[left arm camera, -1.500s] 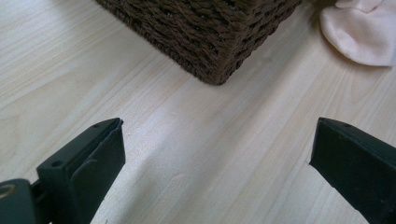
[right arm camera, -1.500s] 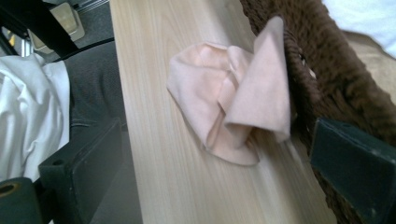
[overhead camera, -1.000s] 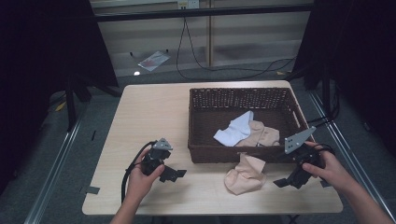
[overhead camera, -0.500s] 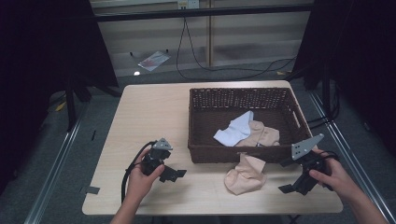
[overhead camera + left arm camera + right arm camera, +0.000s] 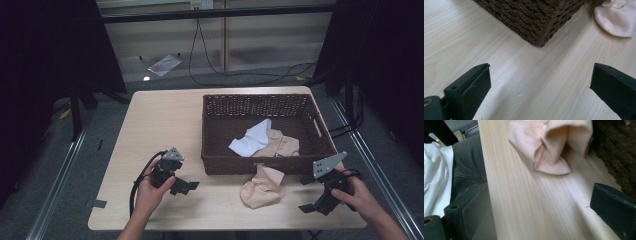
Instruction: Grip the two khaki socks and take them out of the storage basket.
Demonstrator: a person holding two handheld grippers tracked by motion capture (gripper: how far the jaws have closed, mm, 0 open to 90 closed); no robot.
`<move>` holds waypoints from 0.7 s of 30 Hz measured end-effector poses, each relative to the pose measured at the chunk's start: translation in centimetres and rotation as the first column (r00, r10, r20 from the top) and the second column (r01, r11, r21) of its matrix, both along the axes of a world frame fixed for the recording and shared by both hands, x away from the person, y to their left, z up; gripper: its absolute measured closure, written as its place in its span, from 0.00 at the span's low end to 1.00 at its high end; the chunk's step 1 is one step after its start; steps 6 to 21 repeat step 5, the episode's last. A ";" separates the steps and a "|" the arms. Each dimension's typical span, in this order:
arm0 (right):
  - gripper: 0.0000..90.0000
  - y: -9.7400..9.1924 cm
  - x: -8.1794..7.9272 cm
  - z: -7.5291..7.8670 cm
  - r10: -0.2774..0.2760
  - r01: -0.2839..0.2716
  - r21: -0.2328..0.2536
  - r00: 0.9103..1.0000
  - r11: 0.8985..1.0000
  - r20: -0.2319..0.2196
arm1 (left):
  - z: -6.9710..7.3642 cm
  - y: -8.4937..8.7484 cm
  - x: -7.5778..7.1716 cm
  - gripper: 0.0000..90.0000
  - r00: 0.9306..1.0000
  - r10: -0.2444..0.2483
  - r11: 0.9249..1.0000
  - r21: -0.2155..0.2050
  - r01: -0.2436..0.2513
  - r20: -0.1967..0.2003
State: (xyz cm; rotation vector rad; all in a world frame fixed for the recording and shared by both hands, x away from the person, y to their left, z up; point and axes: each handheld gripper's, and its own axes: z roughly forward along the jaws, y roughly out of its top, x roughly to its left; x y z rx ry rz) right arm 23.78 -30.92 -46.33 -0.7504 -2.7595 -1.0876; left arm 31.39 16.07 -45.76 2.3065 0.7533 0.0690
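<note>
A dark brown wicker basket [image 5: 215, 160] stands on the right half of the wooden table [image 5: 160, 125]. Inside it lie a white cloth [image 5: 252, 137] and a peach cloth [image 5: 280, 145]. Another peach cloth [image 5: 262, 186] [image 5: 551, 143] [image 5: 617, 16] lies on the table against the basket's front wall. My left gripper [image 5: 182, 184] [image 5: 540, 85] is open, low over bare wood just left of the basket's front corner [image 5: 540, 37]. My right gripper [image 5: 310, 197] [image 5: 541, 210] is open near the table's front right edge, a short way right of the peach cloth on the table.
Cables and a sheet of paper [image 5: 164, 63] lie on the floor behind the table. The left half of the table is bare wood. In the right gripper view a person's grey trousers [image 5: 466, 162] and white shirt [image 5: 435, 177] sit beyond the table edge.
My right gripper has drawn back from the peach cloth toward the table's front right corner. The left gripper has held still.
</note>
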 end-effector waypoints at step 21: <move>0.04 0.7 -0.1 -0.1 0.010 -0.010 -0.015 1.000 1.000 0.012 | -0.1 -0.1 0.0 0.03 1.000 -0.007 1.000 0.001 0.007 -0.004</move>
